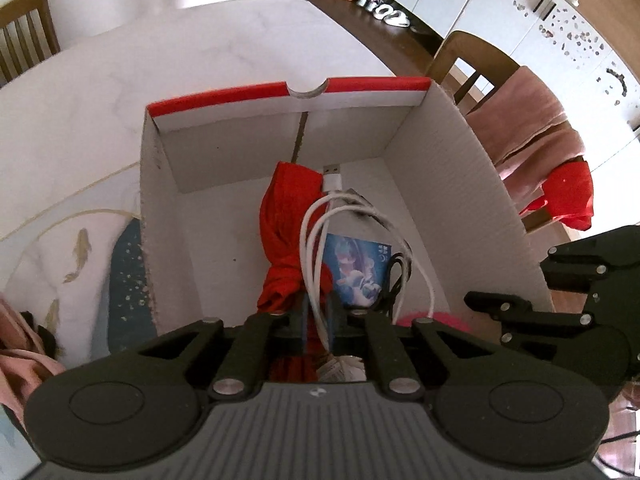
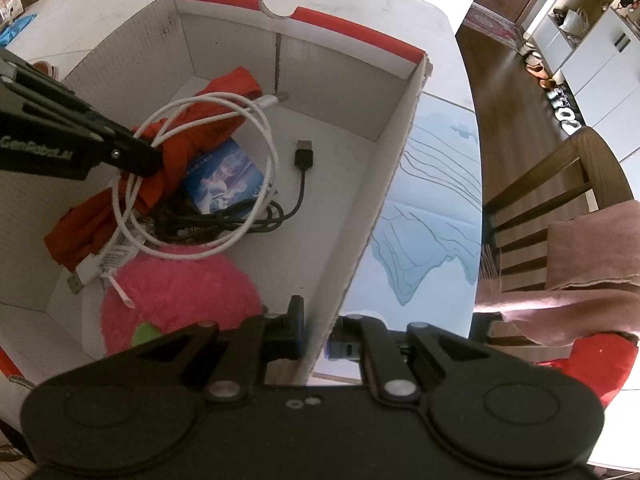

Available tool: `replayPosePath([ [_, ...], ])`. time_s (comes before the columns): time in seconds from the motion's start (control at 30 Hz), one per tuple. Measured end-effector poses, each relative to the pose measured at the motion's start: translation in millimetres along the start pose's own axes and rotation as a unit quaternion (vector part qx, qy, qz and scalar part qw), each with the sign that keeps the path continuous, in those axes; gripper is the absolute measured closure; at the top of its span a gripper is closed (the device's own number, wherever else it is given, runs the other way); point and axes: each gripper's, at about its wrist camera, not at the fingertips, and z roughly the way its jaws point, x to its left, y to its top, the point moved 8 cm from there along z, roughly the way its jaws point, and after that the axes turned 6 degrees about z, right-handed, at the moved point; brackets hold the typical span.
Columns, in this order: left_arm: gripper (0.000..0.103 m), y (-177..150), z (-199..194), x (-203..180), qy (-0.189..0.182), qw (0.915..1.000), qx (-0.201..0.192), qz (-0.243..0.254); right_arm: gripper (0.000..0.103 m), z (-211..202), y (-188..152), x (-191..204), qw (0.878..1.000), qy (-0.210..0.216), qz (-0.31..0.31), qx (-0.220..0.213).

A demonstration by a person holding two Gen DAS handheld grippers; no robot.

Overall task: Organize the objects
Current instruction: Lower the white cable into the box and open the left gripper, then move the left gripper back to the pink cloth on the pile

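Left gripper [image 2: 154, 160] is down in the cardboard box [image 2: 384, 184], jaws pinched on the white cable [image 2: 256, 120] looped over the red cloth [image 2: 236, 84]. I'd let go low so the coil doesn't spring out. Right gripper [image 2: 316, 332] straddles the box wall, steadying it, jaws narrow around it. Inside: 2 cables (1 white, 1 black cable [image 2: 300, 176]), 1 blue card [image 2: 224, 180], 1 pink plush [image 2: 180, 292].

White marble-look table [image 1: 200, 64] under an open cardboard box [image 1: 460, 184], blue-patterned mat [image 2: 432, 208] beside it.
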Motion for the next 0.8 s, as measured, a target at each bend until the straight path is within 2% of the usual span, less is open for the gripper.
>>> replayPosePath([
  [0.13,0.077,0.4,-11.2,0.8,-0.016,0.9998,-0.012,-0.009,0.095,0.2,-0.3,-0.3,1.0,-0.001,-0.001,0.001],
  [0.2,0.073,-0.8,-20.2,1.9,-0.018,0.9996,-0.018,-0.009,0.095,0.0,0.2,0.2,1.0,0.0,-0.001,0.0],
  [0.27,0.073,-4.0,-32.2,2.9,-0.026,0.9992,-0.027,-0.01,0.095,0.2,0.1,0.1,1.0,0.0,0.0,0.001],
  [0.47,0.073,-14.0,-80.8,28.8,-0.013,0.997,-0.069,-0.033,0.095,2.1,-0.5,-0.8,1.0,-0.001,-0.002,0.001],
  [0.5,0.069,-16.0,-88.1,35.3,-0.01,0.9965,-0.073,-0.041,0.095,2.1,-0.4,-0.5,1.0,0.0,-0.001,0.002],
  [0.53,0.055,-18.9,-95.1,42.0,-0.006,0.9959,-0.077,-0.047,0.095,2.0,-0.3,-0.4,1.0,-0.001,-0.001,0.001],
  [0.6,0.039,-26.1,-111.7,58.7,0.008,0.9941,-0.091,-0.057,0.095,2.0,-0.3,-0.4,1.0,-0.001,-0.002,0.002],
  [0.73,0.037,-45.7,-133.6,92.8,0.045,0.9908,-0.097,-0.083,0.095,2.1,-0.7,-1.2,1.0,-0.001,-0.001,0.002],
  [0.8,0.031,-57.7,-138.7,110.2,0.051,0.9885,-0.096,-0.105,0.095,3.6,-0.7,-1.3,1.0,-0.001,-0.002,0.003],
])
